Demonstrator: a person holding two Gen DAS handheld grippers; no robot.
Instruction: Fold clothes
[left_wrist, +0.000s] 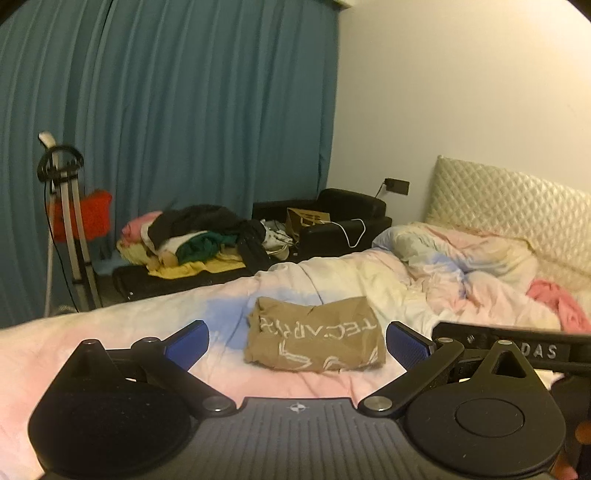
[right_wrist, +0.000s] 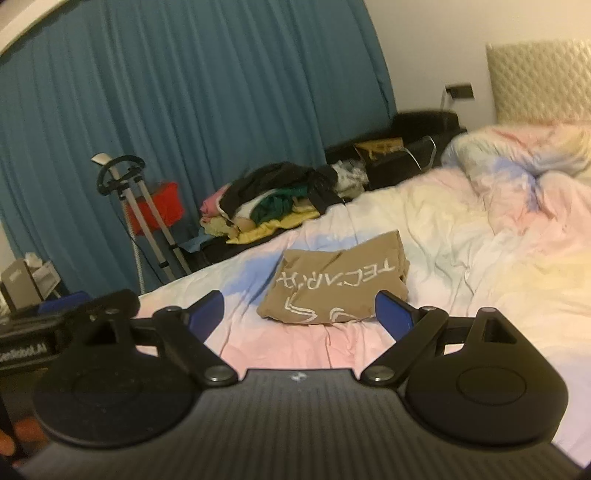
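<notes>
A tan folded garment (left_wrist: 316, 341) with white lettering is lying on a duvet (left_wrist: 122, 325) that is showing soft patches of pink, pale blue, cream and white. Far behind it a teal-blue curtain (left_wrist: 166, 110) is hanging in plain folds beside a white wall (left_wrist: 461, 92), while a cream headboard (left_wrist: 517, 206) at the right is showing a quilted diamond pattern. The near left gripper (left_wrist: 297, 343) and right gripper (right_wrist: 299, 314) are showing black bodies and blue pads, and the far clothes pile (left_wrist: 192, 236) is mixing black, green, yellow and pink.

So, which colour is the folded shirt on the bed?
Tan shirt with white lettering, clearest in the right wrist view.
</notes>
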